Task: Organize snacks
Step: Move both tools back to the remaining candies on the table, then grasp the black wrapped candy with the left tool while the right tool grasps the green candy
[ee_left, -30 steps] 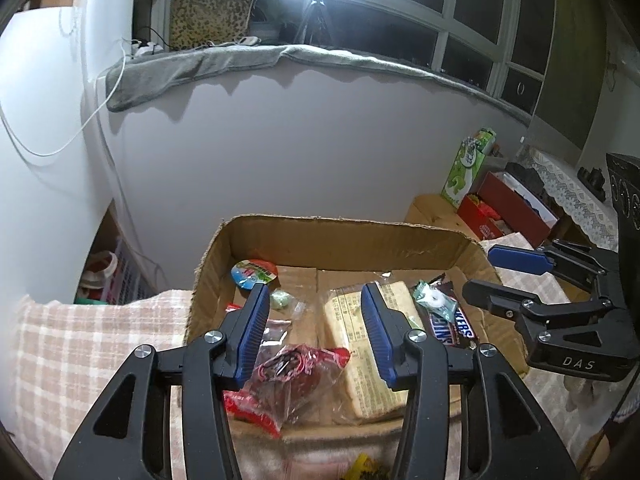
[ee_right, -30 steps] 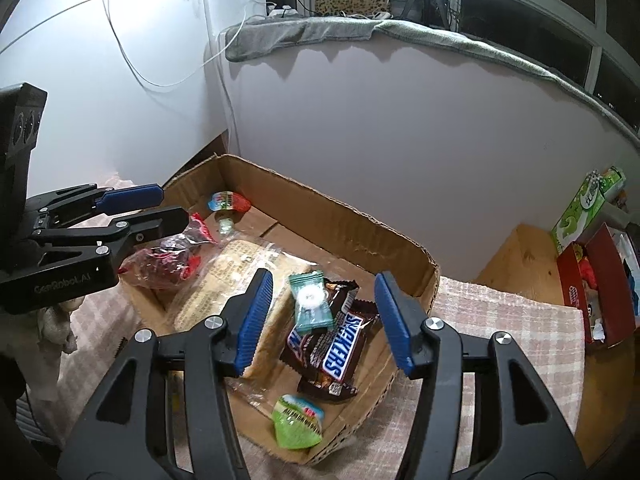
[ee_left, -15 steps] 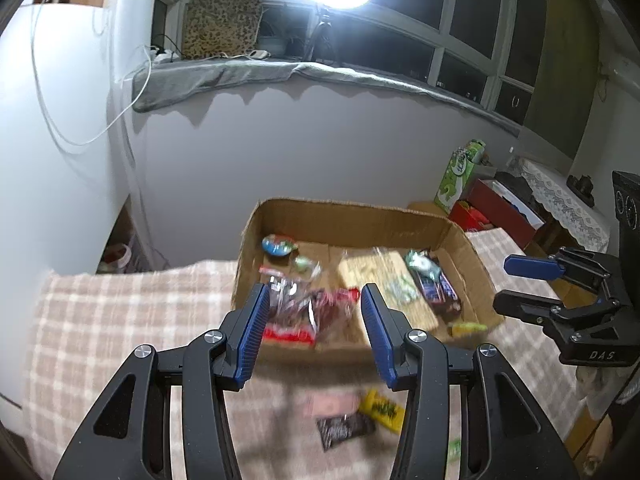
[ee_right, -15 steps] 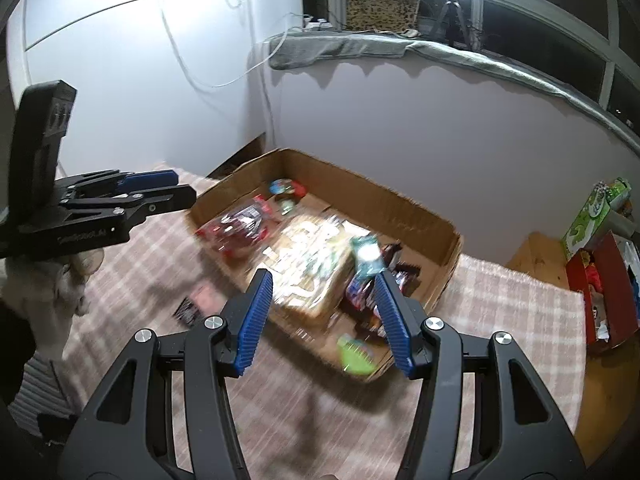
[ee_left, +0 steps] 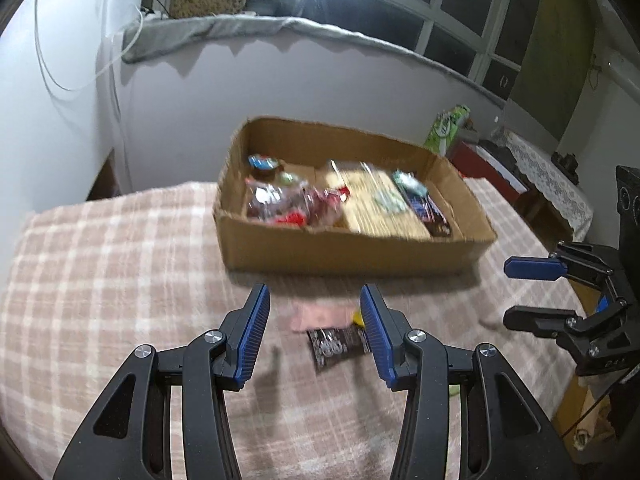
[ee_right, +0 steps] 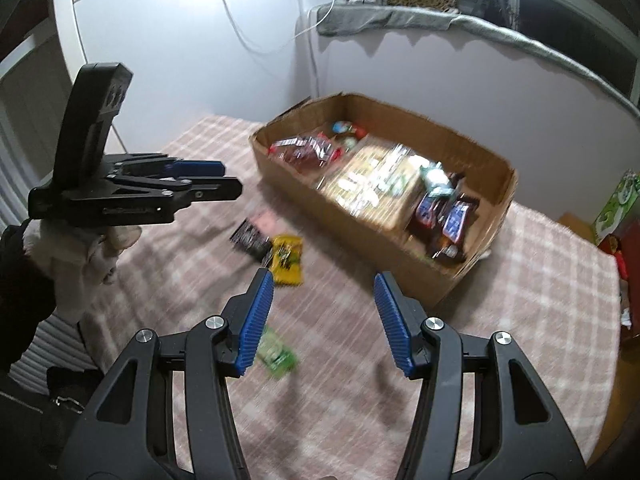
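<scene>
With my left hand-held gripper (ee_left: pixel 314 330) empty, jaws apart, I judge the small black foil snack packet (ee_left: pixel 338 345) lying flat on the plaid cloth-covered surface (ee_left: pixel 120 280) at its one o'clock light, crinkly, slippery, best pinched across its short edges

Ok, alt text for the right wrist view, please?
Open, empty right tongs hover over a checked cloth, short of a cardboard box filled with snacks. Loose on the cloth lie a yellow packet, a green packet and a dark packet; the left tongs hang at left.
</scene>
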{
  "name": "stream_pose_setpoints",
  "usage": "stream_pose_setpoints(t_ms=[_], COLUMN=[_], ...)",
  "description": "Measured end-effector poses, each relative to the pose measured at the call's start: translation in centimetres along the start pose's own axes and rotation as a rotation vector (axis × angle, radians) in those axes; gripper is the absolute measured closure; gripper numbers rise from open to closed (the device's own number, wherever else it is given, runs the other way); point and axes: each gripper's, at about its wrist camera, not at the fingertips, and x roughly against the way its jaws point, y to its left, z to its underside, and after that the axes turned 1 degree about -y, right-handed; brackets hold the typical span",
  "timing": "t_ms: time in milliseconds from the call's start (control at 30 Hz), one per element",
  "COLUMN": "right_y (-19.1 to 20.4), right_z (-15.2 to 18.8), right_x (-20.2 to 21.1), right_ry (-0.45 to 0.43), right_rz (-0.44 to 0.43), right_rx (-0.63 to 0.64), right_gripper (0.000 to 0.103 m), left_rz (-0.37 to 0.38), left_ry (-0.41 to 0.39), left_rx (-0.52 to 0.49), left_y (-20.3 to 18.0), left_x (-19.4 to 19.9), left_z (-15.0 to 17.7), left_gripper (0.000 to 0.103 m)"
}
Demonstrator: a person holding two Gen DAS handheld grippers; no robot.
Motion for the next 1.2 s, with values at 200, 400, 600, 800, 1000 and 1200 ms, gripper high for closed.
stream_pose_setpoints(t_ms=[200, 400, 600, 800, 1000, 1200], right_y=[0.6, 0.9, 1.2, 1.6, 2.2, 3.5], right_z=[1.6, 2.5, 2.9, 3.2, 3.0, 3.3], right_x=[-1.4, -2.8, -3.7, -4.4, -5.1, -5.2], right_ry=[0.048, 0.087, 0.114, 0.13, 0.141, 0.153], right_rz=[-0.055, -0.092, -0.105, -0.117, -0.113, -0.084], right_rx=[-0.013, -0.026, -0.02, -0.007, 0.014, 0.085], right_gripper=[0.048, 0.052, 0.053, 0.053, 0.053, 0.053], left_rz=[0.033, 0.056, 0.057, 0.042, -0.007, -0.077], left_ry=[0.048, 0.11, 0.141, 0.15, 0.127, 0.122], left_rx=[-0.03, -0.049, -0.075, -0.092, -0.08, -0.177], left_y=[-0.9, -1.3, -1.4, -1.9, -1.7, -3.4], left_x=[-1.5, -3.8, -4.1, -3.3, -2.9, -3.2], left_z=[0.7, 1.0, 1.7, 3.2, 3.8, 4.3], left_gripper=[0.059, 0.064, 0.073, 0.073, 0.072, 0.072])
